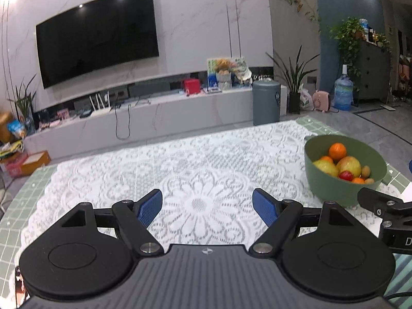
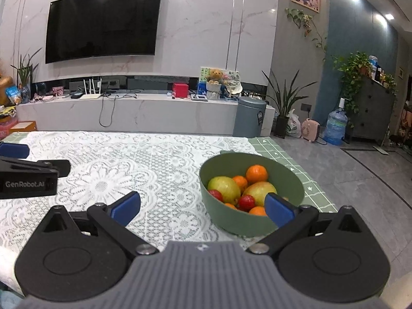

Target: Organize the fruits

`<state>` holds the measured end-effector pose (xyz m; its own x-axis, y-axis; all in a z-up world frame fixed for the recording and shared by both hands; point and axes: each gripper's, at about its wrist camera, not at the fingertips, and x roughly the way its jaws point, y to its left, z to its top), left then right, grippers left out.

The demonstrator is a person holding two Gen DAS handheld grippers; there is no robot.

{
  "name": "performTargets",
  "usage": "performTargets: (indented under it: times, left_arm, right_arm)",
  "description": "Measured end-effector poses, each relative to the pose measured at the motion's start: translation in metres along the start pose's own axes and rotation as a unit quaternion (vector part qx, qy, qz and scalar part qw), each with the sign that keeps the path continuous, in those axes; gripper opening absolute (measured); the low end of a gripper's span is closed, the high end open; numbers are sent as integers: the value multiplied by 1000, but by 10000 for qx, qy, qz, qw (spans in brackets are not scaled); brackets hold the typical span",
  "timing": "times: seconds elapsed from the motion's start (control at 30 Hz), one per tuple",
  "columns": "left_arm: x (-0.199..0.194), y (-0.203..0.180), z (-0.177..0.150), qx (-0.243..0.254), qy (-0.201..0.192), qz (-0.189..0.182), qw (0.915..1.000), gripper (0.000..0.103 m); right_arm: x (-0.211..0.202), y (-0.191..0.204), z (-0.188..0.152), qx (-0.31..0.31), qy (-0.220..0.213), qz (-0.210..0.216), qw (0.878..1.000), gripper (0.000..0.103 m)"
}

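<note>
Left claw (image 1: 207, 207): fingers spread wide, nothing between the blue pads (image 1: 150, 207); lower centre of the left wrist view, above the white lace cloth (image 1: 180, 159).

Right claw (image 2: 203, 207): also spread wide, holding nothing. Its right-hand pad (image 2: 279, 209) overlaps the near rim of the green bowl (image 2: 231, 219) in the right wrist view; contact cannot be told.

Bowl stands on the bench (image 2: 319, 188), at the right edge of the lace cloth, right of centre in the right wrist view and at mid right in the left wrist view (image 1: 332, 190).

Fruit is all inside the bowl: an orange (image 2: 256, 173) on top at the back, two yellow-green apples (image 2: 223, 188) below it, small red fruits (image 2: 246, 203) and smaller oranges (image 2: 257, 210) toward the front.

Background, upper left of both views: a television (image 2: 103, 23) on the marble wall.
</note>
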<state>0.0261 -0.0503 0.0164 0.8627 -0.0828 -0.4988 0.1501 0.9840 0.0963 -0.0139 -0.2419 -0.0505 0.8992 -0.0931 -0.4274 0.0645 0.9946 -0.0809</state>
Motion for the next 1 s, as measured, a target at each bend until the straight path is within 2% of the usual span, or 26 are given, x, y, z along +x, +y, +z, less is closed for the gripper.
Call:
performTargets:
  times: [0.13, 0.37, 1.0]
  left_arm:
    - [4, 3, -11, -123, 248, -157, 9995, 93]
    - [8, -9, -24, 100, 641, -281, 9975, 93]
    - [3, -8, -22, 105, 610, -181, 9979, 93]
  right_arm:
    - [7, 0, -7, 2, 144, -83, 9999, 99]
    - [10, -4, -10, 112, 240, -109, 9996, 99]
    - [6, -3, -14, 104, 216, -80, 9997, 99]
